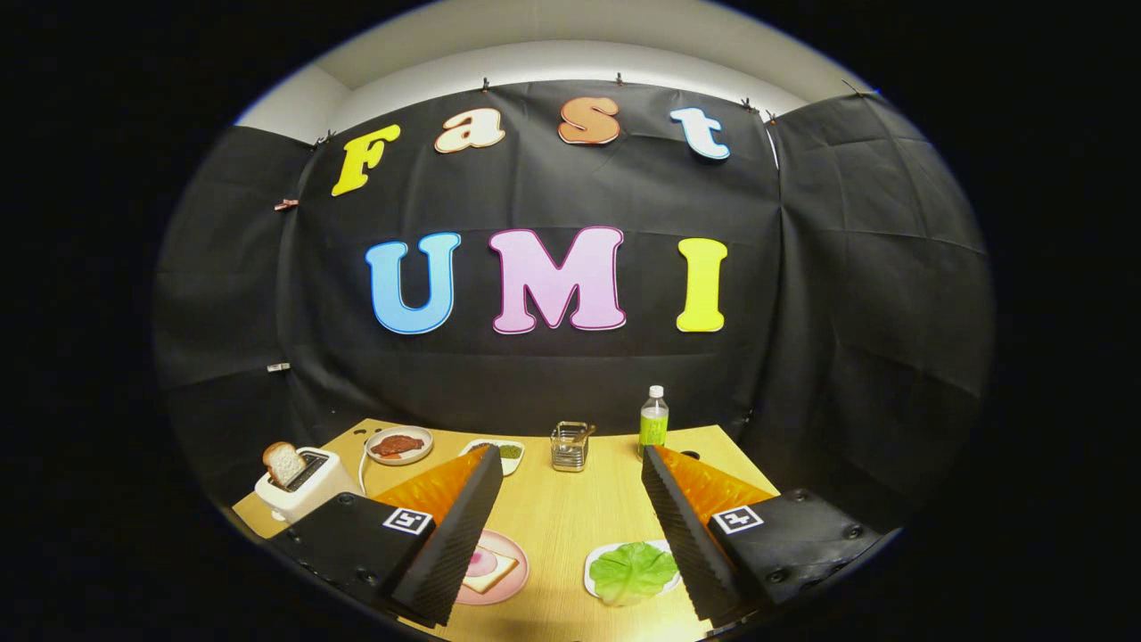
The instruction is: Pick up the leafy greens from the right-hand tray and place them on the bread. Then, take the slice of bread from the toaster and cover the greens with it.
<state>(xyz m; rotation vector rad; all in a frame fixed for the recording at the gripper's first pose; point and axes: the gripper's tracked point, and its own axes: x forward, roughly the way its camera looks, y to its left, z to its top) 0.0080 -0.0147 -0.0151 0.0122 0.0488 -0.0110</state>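
Observation:
My gripper [570,464] is open above the wooden table, its two fingers spread wide with nothing between them. A green leaf of lettuce [633,572] lies on a white tray [595,562] just inside the right finger, low and close. Beside the left finger, a slice of bread with a pink filling [489,571] rests on a pink plate [513,584], partly hidden by that finger. A white toaster [299,486] stands left of the left finger with a slice of bread [283,462] sticking up from its slot.
Beyond the fingers, along the table's far edge: a plate with a reddish meat piece [398,444], a white dish of dark greens [508,451], a small wire holder [570,446] and a green bottle [653,422].

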